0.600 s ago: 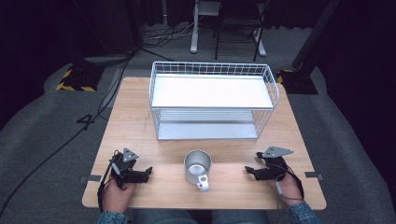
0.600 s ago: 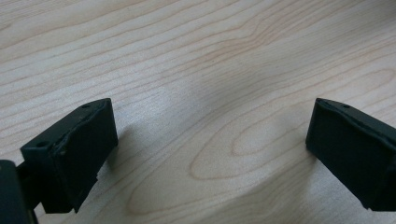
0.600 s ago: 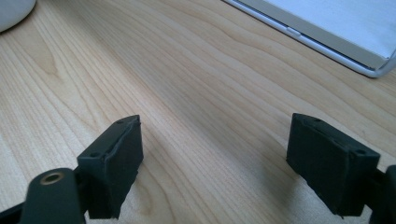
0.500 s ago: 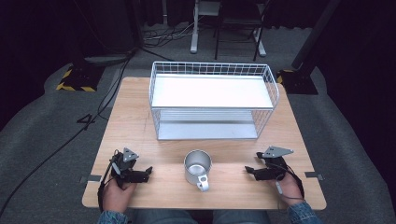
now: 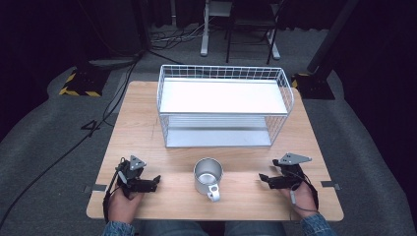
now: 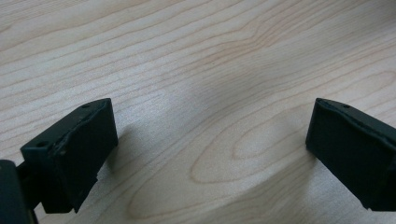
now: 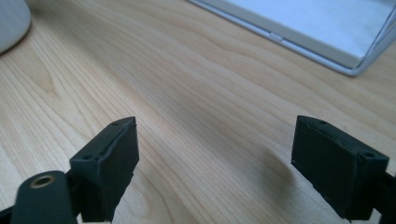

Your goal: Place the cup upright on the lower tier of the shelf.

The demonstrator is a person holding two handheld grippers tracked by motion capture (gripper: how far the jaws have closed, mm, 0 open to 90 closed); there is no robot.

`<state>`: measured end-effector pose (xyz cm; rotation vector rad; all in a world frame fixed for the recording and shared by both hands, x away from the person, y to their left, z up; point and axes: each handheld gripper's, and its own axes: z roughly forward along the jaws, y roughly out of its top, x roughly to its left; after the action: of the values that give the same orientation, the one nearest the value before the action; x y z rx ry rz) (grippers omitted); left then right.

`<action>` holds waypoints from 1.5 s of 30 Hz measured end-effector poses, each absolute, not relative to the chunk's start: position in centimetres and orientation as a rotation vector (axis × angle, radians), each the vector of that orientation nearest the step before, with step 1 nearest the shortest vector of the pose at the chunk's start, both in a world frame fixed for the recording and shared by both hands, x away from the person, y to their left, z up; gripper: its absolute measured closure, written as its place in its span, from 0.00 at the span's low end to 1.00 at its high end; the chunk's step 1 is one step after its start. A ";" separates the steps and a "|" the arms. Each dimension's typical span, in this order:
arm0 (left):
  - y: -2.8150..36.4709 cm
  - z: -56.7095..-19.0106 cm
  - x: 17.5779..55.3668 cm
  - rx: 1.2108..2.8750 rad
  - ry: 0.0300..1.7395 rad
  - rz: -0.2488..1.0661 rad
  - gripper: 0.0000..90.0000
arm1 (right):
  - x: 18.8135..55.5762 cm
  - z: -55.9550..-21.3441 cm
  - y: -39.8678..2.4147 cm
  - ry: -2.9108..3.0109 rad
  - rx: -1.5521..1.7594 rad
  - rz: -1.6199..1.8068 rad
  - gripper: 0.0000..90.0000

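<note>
A white wire basket [image 5: 223, 105] with a shelf sits across the upper middle of the wooden table [image 5: 147, 123], nothing between it and the cup below. On the grey floor at upper left, a block with yellow-black hazard stripes [image 5: 81, 83]; no readable writing anywhere. The metal cup [image 5: 208, 175], shiny, upright, handle pointing to the bottom edge, stands lower centre, well apart from both tools. Left gripper [image 5: 155, 181] at lower left, jaws spread wide, empty. Right gripper [image 5: 262, 179] at lower right, jaws likewise parted over bare wood.
</note>
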<state>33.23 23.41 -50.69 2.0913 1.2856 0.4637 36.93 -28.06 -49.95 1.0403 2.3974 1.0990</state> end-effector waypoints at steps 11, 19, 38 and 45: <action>22.8 -50.6 34.3 2.096 1.283 0.461 0.03 | 35.9 -47.6 -27.6 2.356 0.980 1.204 0.00; 22.6 -50.6 34.6 2.104 1.275 0.466 0.03 | 34.9 -46.0 -27.0 2.328 0.898 1.312 0.00; 22.4 -50.6 34.8 2.100 1.275 0.462 0.03 | 35.4 -44.4 -22.3 2.351 0.744 1.473 0.00; 22.4 -50.6 34.8 2.100 1.275 0.461 0.03 | 36.0 -44.5 -20.1 2.389 0.689 1.499 0.00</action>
<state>34.82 22.39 -50.65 2.1001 1.2755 0.4614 35.99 -20.11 -44.53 0.6889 2.3887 1.4985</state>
